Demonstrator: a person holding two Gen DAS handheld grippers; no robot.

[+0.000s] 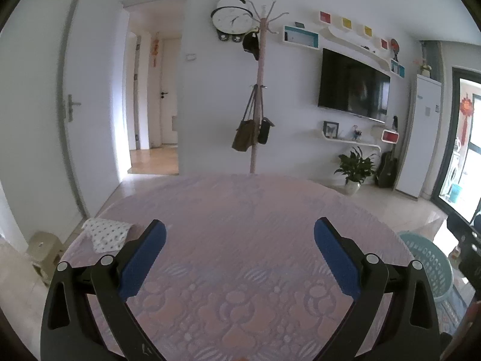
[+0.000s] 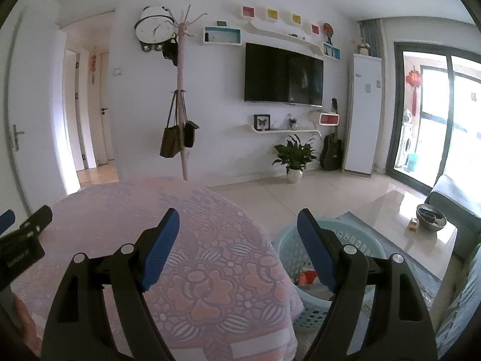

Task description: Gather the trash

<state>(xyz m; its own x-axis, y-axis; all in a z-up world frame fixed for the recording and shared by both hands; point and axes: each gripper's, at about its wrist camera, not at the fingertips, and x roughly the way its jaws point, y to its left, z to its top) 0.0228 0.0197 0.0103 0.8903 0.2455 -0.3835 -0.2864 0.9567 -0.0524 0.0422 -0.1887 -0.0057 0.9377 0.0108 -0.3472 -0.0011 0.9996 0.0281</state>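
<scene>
Grippers apart over the pink table, basket at the side

Left gripper (image 1: 240,234) hangs over the pink tablecloth (image 1: 240,204) with its blue pads (image 1: 144,258) spread wide and nothing between them. At about ten o'clock from it, near the table's far-left edge, a crumpled white dotted piece (image 1: 105,234) lies on the cloth; whether it is paper or fabric cannot be told. A pale stool (image 1: 42,245) stands on the floor at nine o'clock, just off the table edge. At three o'clock the rim of a light green basket (image 1: 430,255) shows beside the table.

Right gripper (image 2: 238,219) is also parted and holds nothing, its left finger (image 2: 159,252) over the cloth and its right finger over the basket (image 2: 288,246). The basket sits on the floor touching or just beside the hanging cloth, at about four o'clock from the gripper's middle. Inside it lie a red-orange scrap (image 2: 308,277) and some pale bits too small to name.

Across the room, at twelve o'clock, stand a coat rack (image 2: 182,90) with bags, a wall clock (image 2: 151,28), a television (image 2: 284,73) and a potted plant (image 2: 294,155). At three o'clock a glass coffee table (image 2: 390,219) carries a dark bowl (image 2: 430,216).
</scene>
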